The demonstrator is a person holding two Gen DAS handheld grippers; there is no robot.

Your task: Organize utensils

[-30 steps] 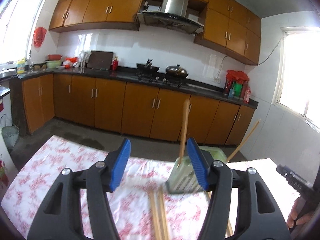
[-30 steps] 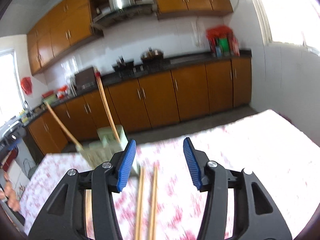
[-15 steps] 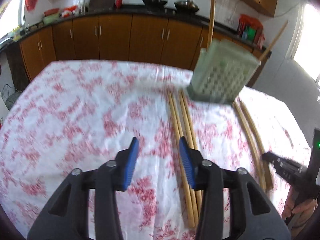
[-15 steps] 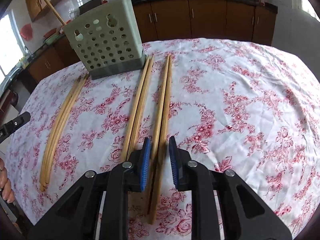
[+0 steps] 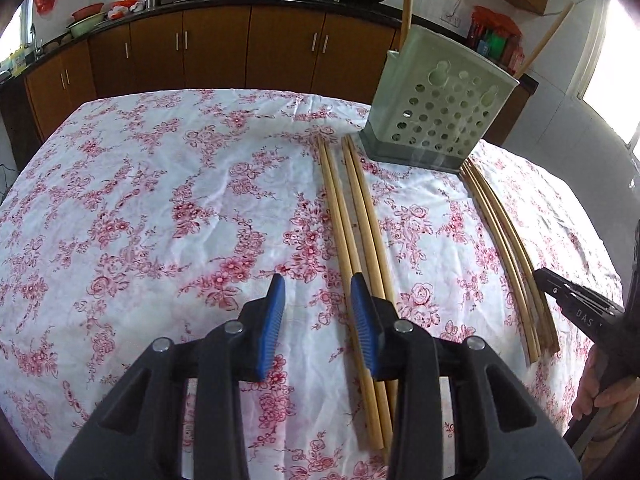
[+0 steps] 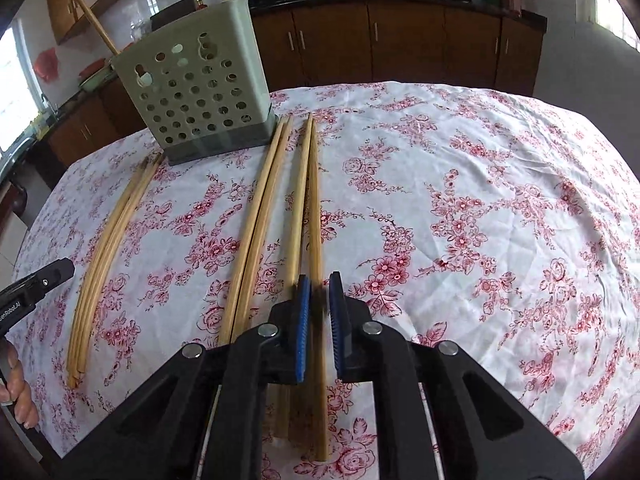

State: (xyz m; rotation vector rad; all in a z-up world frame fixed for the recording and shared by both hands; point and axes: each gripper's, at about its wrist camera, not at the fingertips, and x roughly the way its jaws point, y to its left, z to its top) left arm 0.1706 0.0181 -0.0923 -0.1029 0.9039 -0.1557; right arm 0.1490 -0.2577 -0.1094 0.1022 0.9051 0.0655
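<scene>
A pale green perforated holder (image 5: 436, 120) (image 6: 200, 96) stands at the table's far side with two chopsticks upright in it. Several wooden chopsticks lie on each side of it. My left gripper (image 5: 318, 312) hovers low over the left group (image 5: 352, 216). Its jaws are closing with only cloth between the blue pads, and the nearest pair runs under its right finger. My right gripper (image 6: 318, 304) is shut on one chopstick (image 6: 314, 200) of the right group, whose neighbour (image 6: 294, 220) lies just left of the pads. The left view shows the right gripper (image 5: 560, 292) at that group's near end.
A white tablecloth with red flowers (image 5: 160, 200) (image 6: 480, 200) covers the table. A person's hand (image 5: 608, 396) (image 6: 16, 384) holds each gripper handle. Brown kitchen cabinets (image 5: 216, 52) and a dark counter with woks stand beyond the table's far edge.
Both grippers dropped and tilted down from facing the cabinets to just over the table. Both pairs of jaws narrowed, and the right one closed around a chopstick.
</scene>
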